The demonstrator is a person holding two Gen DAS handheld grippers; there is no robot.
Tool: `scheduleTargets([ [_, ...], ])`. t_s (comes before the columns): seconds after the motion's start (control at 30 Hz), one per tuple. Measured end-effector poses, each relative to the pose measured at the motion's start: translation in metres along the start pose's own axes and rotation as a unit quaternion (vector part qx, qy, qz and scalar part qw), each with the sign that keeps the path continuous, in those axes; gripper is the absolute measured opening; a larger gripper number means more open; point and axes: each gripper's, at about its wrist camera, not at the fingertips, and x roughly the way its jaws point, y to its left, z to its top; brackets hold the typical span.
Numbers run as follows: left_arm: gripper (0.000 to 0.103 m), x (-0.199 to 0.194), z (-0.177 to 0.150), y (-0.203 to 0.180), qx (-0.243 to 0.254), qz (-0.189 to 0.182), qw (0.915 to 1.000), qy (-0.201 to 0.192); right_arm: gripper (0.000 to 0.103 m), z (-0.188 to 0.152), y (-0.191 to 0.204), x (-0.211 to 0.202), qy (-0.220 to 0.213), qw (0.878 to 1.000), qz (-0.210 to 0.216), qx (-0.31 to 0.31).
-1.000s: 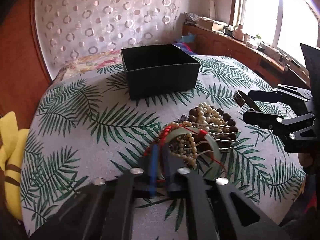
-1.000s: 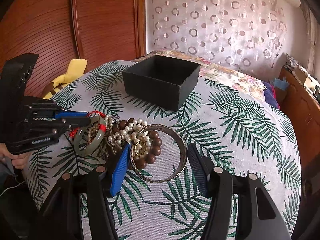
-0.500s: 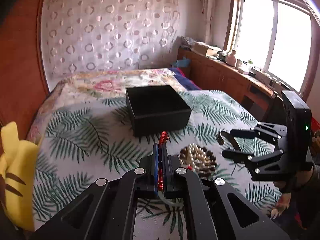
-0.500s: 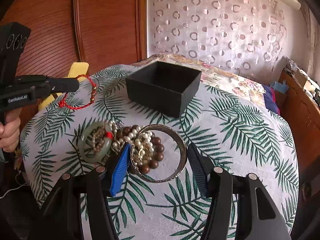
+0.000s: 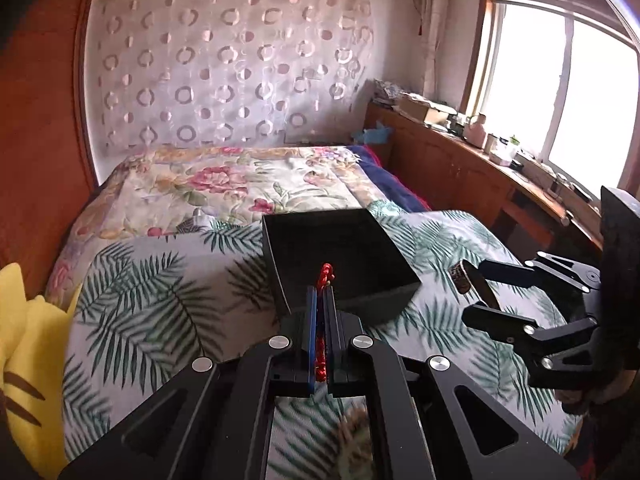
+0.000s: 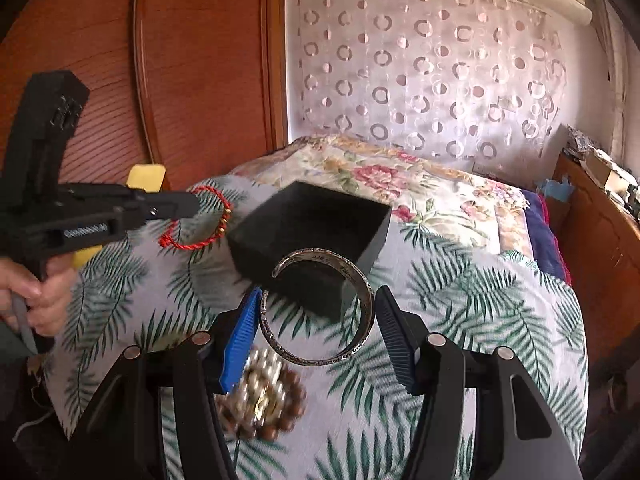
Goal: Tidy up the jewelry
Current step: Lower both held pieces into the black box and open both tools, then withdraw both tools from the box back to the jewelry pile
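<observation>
My left gripper (image 5: 320,292) is shut on a red cord bracelet (image 5: 326,274), whose loop hangs in the air left of the box in the right wrist view (image 6: 200,240). The open black box (image 5: 372,300) stands just beyond those fingertips on the palm-leaf cloth. My right gripper (image 6: 319,294) is shut on a silver metal bangle (image 6: 360,280), held off the table in front of the box's near corner (image 6: 256,256). The left wrist view shows this gripper (image 5: 474,292) at the right with the bangle (image 5: 460,276) between its tips. A pile of pearl and brown bead bracelets (image 6: 264,396) lies below.
The table's palm-leaf cloth (image 6: 480,320) falls away at the edges. A yellow plush toy (image 5: 24,360) sits at the left edge. A floral bedspread (image 5: 224,184) lies beyond the box. A wooden sideboard (image 5: 460,160) runs under the window at right.
Both grippers have risen from the pile and moved toward the box. The left one carried the red cord bracelet up; the right one lifted the bangle off the cloth.
</observation>
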Motion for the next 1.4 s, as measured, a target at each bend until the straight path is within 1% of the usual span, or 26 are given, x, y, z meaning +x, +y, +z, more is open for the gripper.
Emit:
scheduleTargets([
  [0.1, 0.002, 0.013, 0.013, 0.007, -0.009, 0.003, 0.9999, 0.001, 0.061, 0.013, -0.003, 0.009, -0.001, 1.000, 0.005, -0.002],
  [0.2, 0.002, 0.023, 0.022, 0.007, -0.004, 0.006, 1.0000, 0.002, 0.061, 0.022, -0.001, 0.022, 0.001, 1.000, 0.005, -0.011],
  [0.37, 0.002, 0.044, 0.030, 0.002, 0.001, 0.005, 0.9999, 0.015, 0.061, 0.029, -0.004, 0.043, 0.011, 1.000, 0.000, -0.015],
  [0.43, 0.012, 0.049, 0.031, 0.002, -0.001, 0.008, 0.9998, 0.017, 0.061, 0.032, -0.006, 0.052, 0.016, 1.000, 0.001, -0.014],
  [0.5, 0.033, 0.048, 0.032, 0.003, -0.006, 0.012, 0.9998, 0.015, 0.061, 0.033, -0.007, 0.060, 0.021, 1.000, 0.001, -0.014],
  [0.57, 0.040, 0.043, 0.030, 0.005, -0.006, 0.016, 0.9998, 0.007, 0.061, 0.034, -0.007, 0.066, 0.025, 1.000, 0.003, -0.017],
  [0.6, 0.048, 0.040, 0.029, 0.006, -0.005, 0.017, 0.9998, 0.004, 0.061, 0.034, -0.007, 0.069, 0.027, 0.999, 0.002, -0.019],
  [0.67, 0.056, 0.036, 0.027, 0.006, -0.001, 0.023, 0.9997, 0.002, 0.061, 0.035, -0.005, 0.075, 0.033, 0.999, 0.002, -0.023],
  [0.73, 0.063, 0.028, 0.023, 0.007, 0.008, 0.035, 0.9994, -0.004, 0.061, 0.034, -0.004, 0.080, 0.038, 0.999, -0.003, -0.028],
  [0.8, 0.077, 0.023, 0.021, 0.010, 0.013, 0.044, 0.9989, -0.008, 0.061, 0.035, -0.004, 0.085, 0.043, 0.999, -0.003, -0.024],
  [0.87, 0.078, 0.016, 0.017, 0.011, 0.018, 0.052, 0.9984, -0.014, 0.061, 0.034, -0.005, 0.089, 0.047, 0.999, -0.001, -0.021],
  [0.97, 0.088, 0.008, 0.010, 0.012, 0.021, 0.060, 0.9978, -0.020, 0.062, 0.032, -0.004, 0.092, 0.047, 0.999, -0.003, -0.019],
  [1.03, 0.090, 0.003, 0.007, 0.010, 0.024, 0.063, 0.9974, -0.025, 0.063, 0.031, -0.005, 0.089, 0.041, 0.999, 0.003, -0.012],
  [1.13, 0.095, -0.005, 0.000, 0.007, 0.024, 0.069, 0.9968, -0.033, 0.065, 0.033, -0.006, 0.083, 0.034, 0.999, 0.008, -0.005],
  [1.27, 0.095, -0.021, -0.010, 0.000, 0.015, 0.072, 0.9963, -0.046, 0.065, 0.032, -0.007, 0.065, 0.020, 1.000, 0.012, 0.004],
  [1.37, 0.095, -0.033, -0.017, -0.006, 0.014, 0.080, 0.9953, -0.054, 0.066, 0.029, -0.004, 0.043, 0.000, 1.000, 0.018, 0.013],
  [1.4, 0.095, -0.038, -0.019, -0.008, 0.011, 0.081, 0.9951, -0.057, 0.070, 0.027, -0.002, 0.033, -0.008, 1.000, 0.017, 0.016],
])
